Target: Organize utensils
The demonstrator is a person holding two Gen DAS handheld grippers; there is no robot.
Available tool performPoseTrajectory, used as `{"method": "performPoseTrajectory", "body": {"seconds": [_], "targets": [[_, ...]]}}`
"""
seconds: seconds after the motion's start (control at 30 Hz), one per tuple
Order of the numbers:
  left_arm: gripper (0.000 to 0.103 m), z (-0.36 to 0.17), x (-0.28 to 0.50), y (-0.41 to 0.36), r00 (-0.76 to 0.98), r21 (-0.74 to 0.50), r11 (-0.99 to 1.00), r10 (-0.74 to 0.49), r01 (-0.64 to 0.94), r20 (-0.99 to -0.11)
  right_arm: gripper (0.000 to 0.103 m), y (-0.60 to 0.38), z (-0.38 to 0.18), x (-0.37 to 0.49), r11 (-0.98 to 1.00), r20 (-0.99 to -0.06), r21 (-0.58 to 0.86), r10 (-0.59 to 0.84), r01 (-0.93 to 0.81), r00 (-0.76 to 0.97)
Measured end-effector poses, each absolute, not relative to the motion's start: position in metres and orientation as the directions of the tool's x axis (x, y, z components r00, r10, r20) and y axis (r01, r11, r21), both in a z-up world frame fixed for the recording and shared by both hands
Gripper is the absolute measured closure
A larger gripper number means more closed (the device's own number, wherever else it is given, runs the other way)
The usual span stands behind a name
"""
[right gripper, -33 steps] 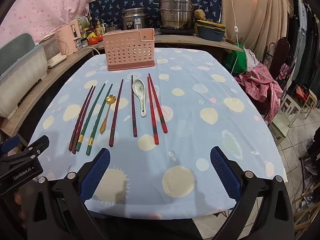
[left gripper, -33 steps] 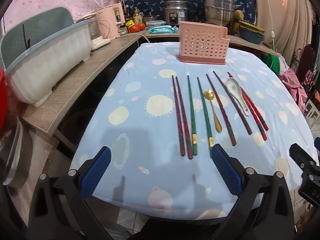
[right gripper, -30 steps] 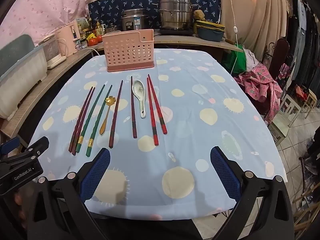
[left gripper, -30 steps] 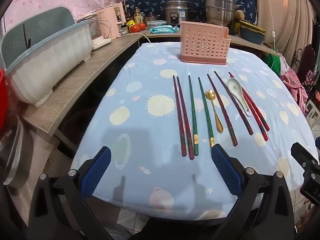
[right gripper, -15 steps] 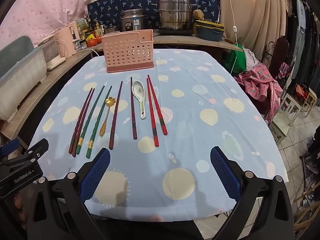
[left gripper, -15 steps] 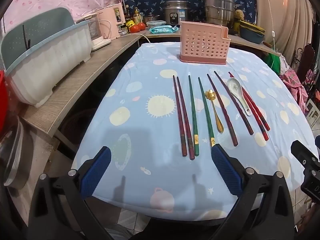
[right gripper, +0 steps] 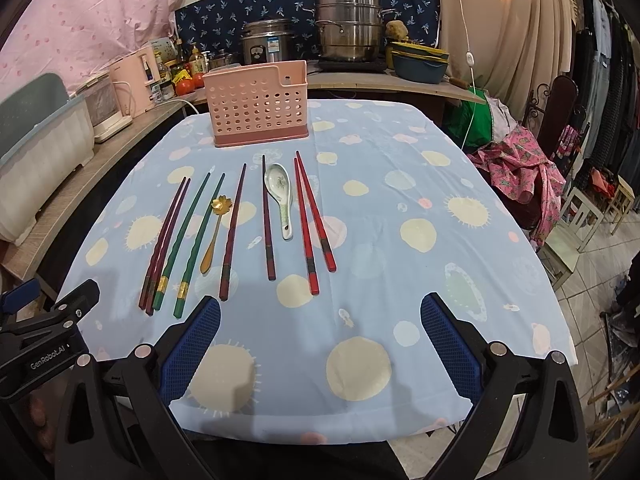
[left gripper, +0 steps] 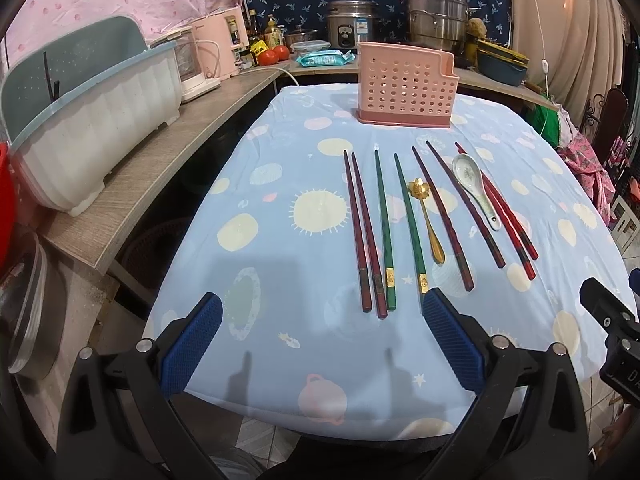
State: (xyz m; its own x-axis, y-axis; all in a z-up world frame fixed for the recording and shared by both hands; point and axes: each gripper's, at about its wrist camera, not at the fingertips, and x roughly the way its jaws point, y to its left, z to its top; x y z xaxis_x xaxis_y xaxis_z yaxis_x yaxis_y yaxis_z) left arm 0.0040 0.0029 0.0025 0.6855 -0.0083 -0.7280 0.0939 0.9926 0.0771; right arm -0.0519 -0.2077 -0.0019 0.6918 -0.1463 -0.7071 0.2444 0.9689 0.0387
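A pink perforated utensil holder [left gripper: 406,84] [right gripper: 258,106] stands at the far end of the table. In front of it lie several chopsticks in a row: a dark red pair [left gripper: 362,232] [right gripper: 164,242], a green pair [left gripper: 396,224] [right gripper: 192,240], two dark maroon sticks [left gripper: 440,216] [right gripper: 266,220] and a red pair [left gripper: 508,220] [right gripper: 312,220]. A gold spoon [left gripper: 428,220] [right gripper: 214,232] and a white ceramic spoon [left gripper: 474,184] [right gripper: 282,196] lie among them. My left gripper [left gripper: 322,338] and right gripper [right gripper: 320,338] hang open over the near edge, holding nothing.
The table wears a blue cloth with sun prints [right gripper: 420,232]. A wooden counter [left gripper: 160,160] runs along the left with a white and teal dish rack [left gripper: 88,120]. Cookers and pots [right gripper: 348,38] stand behind. A chair with pink cloth [right gripper: 532,168] is on the right.
Both grippers have crept slightly forward toward the utensils. Nothing on the table has moved, and both stay open.
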Motion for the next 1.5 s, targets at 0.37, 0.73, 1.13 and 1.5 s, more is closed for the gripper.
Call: {"method": "performPoseTrajectory", "body": {"seconds": [0.37,0.73,1.13,1.5], "targets": [[0.007,0.0020,0.0056,0.0033,0.683,0.078,0.993,-0.004,0.089,-0.731,0.007,-0.2078,-0.0011,-0.0526,0.969,-0.706,0.039,-0.147,0.245,0.693],[0.007,-0.0028,0.0083,0.0053,0.675,0.077,0.993,-0.003,0.089,-0.738,0.007,-0.2079,-0.0012,-0.0527,0.969,-0.705,0.039,-0.147,0.245,0.694],[0.007,-0.0025,0.0067,0.0034,0.673,0.078,0.993,0.000,0.086,-0.740,0.007,-0.2091,-0.0008,-0.0517,0.969,-0.704,0.041,-0.146,0.245,0.695],[0.007,-0.0027,0.0066,0.0038,0.671,0.076,0.993,-0.002,0.086,-0.741,0.007,-0.2091,0.0016,-0.0512,0.967,-0.700,0.042,-0.149,0.249,0.699]]}}
